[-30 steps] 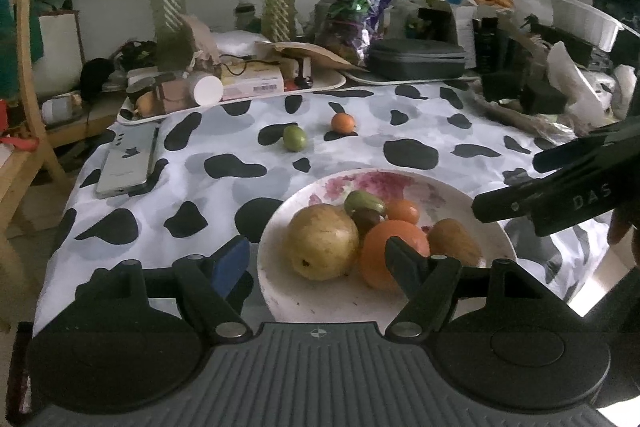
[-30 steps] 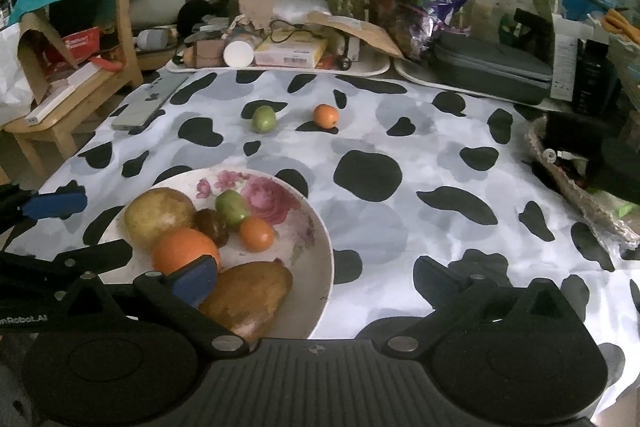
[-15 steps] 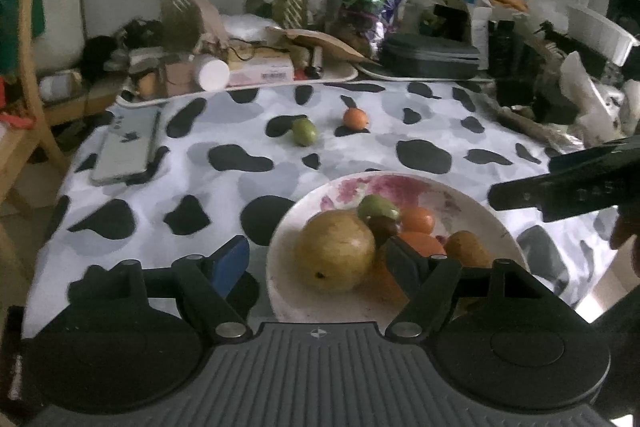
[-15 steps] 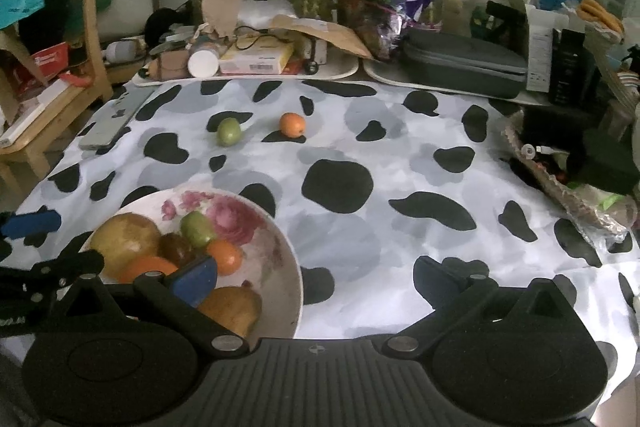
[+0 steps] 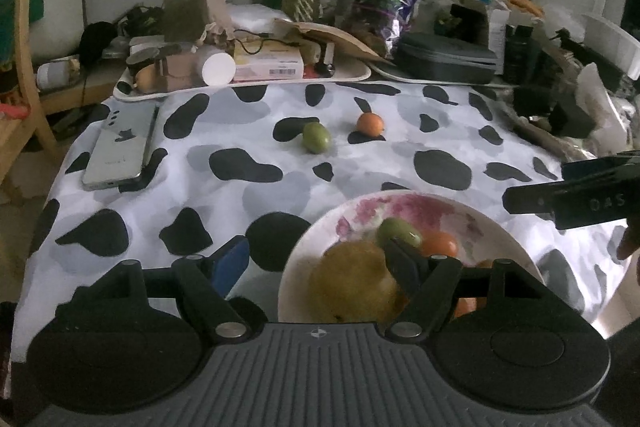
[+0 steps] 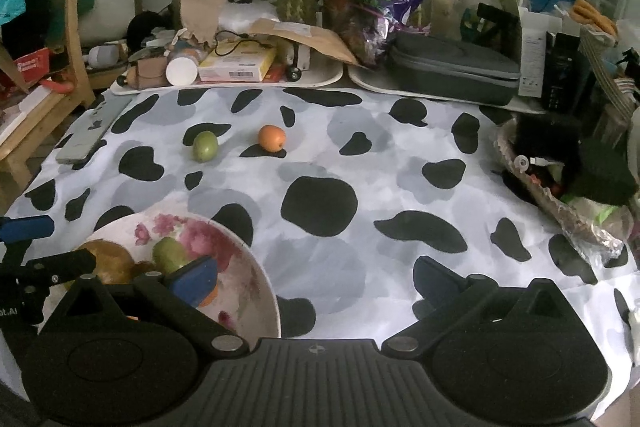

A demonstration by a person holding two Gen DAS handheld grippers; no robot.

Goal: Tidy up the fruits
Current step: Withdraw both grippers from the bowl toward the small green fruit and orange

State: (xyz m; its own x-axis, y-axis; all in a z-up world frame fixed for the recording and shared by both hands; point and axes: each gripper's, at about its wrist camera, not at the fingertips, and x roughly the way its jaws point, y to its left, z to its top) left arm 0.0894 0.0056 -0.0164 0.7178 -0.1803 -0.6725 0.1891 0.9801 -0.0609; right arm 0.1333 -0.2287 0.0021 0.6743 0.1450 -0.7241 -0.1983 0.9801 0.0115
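A floral plate point(image 5: 404, 201) near the table's front edge holds a big yellow fruit point(image 5: 352, 283), a small green one point(image 5: 396, 231) and a small orange one point(image 5: 438, 243). Farther back on the cow-print cloth lie a loose green fruit point(image 5: 316, 137) and a small orange fruit point(image 5: 370, 123), side by side. My left gripper point(image 5: 316, 261) hangs open over the plate's left edge, with nothing gripped. My right gripper point(image 6: 316, 279) is open too, over the cloth just right of the plate point(image 6: 256, 267). From there the green fruit point(image 6: 205, 146) and the orange fruit point(image 6: 272, 137) lie ahead to the left.
A phone point(image 5: 120, 151) lies at the cloth's left edge. Two cluttered trays point(image 5: 344, 77), a black case point(image 5: 444, 59) and plant vases line the back. A basket of odds and ends point(image 6: 560, 187) crowds the right side. A wooden chair point(image 5: 24, 27) stands off the left.
Both grippers have drifted across the table. The plate has slid lower in both views, right in the left wrist view and left in the right wrist view. The jaws keep the same width.
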